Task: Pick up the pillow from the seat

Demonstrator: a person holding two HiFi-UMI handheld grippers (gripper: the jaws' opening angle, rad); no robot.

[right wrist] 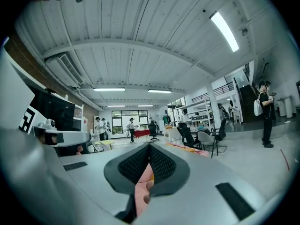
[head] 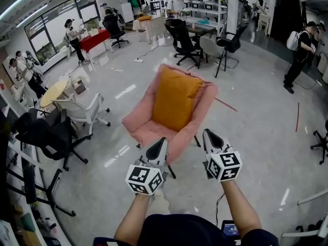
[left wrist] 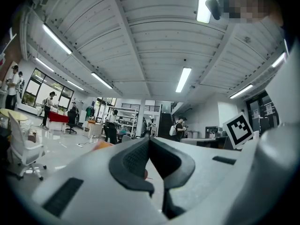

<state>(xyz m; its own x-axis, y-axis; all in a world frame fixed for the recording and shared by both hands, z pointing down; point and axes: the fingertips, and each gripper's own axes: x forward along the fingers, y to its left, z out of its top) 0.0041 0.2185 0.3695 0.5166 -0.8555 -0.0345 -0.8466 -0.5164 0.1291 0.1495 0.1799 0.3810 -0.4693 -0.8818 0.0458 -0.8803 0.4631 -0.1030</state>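
Hovering clenched and empty, the left gripper and right gripper are facing the orange pillow, which is resting ahead of them on the pink seat, seemingly untouched, pickup not begun.

One pillow lies on one pink chair at mid-floor. There are two grippers: left gripper and right gripper. At least four black office chairs stand about the floor. One white chair is near its left edge and one grey chair is toward its far edge. One round yellow table and one red table are on the left side. At least seven people are along the floor's edges; the farthest are too small to count surely.
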